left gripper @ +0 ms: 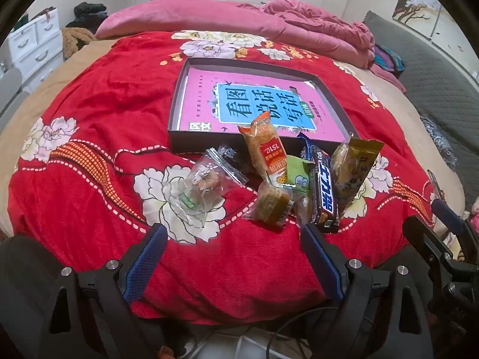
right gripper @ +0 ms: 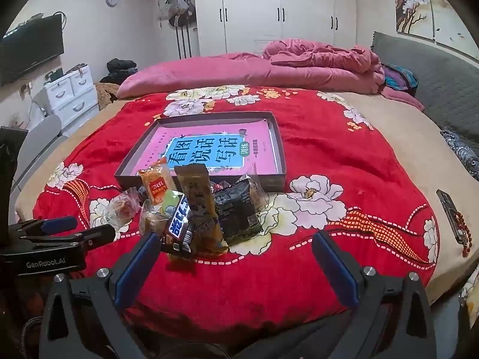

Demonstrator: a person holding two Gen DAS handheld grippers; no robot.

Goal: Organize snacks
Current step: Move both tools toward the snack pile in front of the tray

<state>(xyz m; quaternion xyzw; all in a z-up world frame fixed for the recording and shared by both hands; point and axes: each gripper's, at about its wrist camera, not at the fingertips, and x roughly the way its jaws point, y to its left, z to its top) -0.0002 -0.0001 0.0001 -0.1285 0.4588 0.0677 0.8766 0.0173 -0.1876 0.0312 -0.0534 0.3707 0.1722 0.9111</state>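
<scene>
A home bedroom is shown. Ahead of the claws a bed (right gripper: 374,155) is spread with a red floral blanket (right gripper: 329,137), and a rumpled pink quilt (right gripper: 314,59) is heaped at its far end. White wardrobes (right gripper: 269,12) are set against the far wall, a white drawer unit (right gripper: 71,92) and a wall-mounted television (right gripper: 30,48) are placed far left, and a padded grey headboard (right gripper: 425,68) is seen at right

You see even, soft indoor light, with glare on the white wardrobe doors (right gripper: 269,15); fisheye bending and dark vignetting crowd both views' edges.
</scene>
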